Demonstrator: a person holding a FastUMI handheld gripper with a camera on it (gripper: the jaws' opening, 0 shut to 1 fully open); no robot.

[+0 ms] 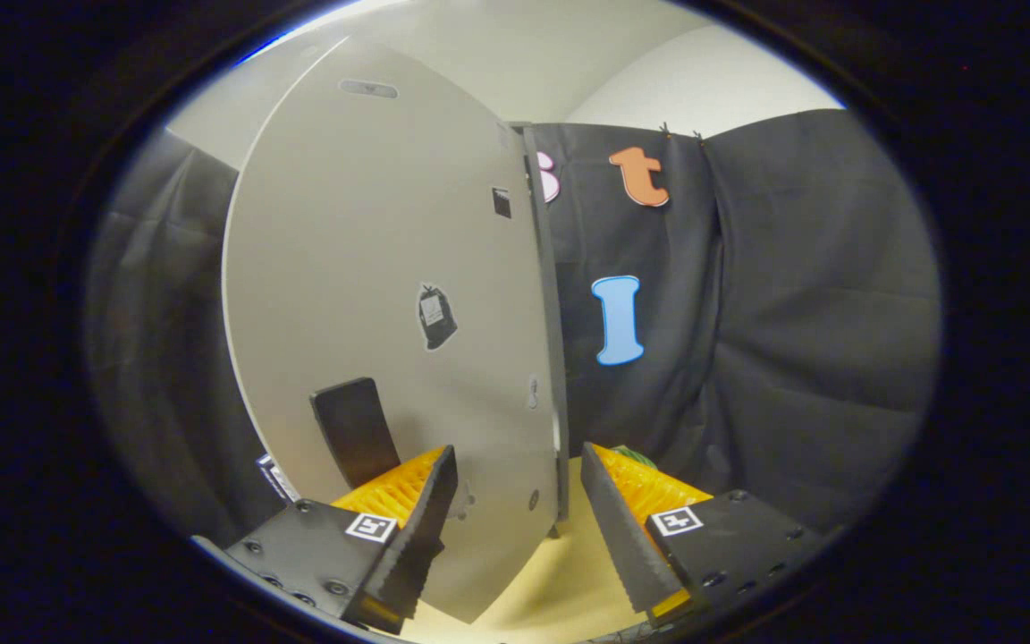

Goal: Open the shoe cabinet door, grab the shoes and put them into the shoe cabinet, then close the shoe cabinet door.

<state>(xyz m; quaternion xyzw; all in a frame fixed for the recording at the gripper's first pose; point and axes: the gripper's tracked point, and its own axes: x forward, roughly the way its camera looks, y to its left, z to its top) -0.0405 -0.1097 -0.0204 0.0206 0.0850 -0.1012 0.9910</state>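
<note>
Open claw [519,510] straddles cabinet door [390,268] edge; door sticker [436,316] perhaps unreadable.

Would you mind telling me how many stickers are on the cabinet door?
2. The larger dark sticker sits mid-door; the small one is higher, near the door's far edge. The open gripper straddles that edge; its fingers may hide more.

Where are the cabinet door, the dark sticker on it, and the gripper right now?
shoe cabinet door [363,268]: gripper view, on its flat grey face.
dark sticker [435,317]: gripper view, middle of the sticker on the door.
gripper [519,501]: gripper view, midway between its open fingers, which straddle the door's edge.
</note>
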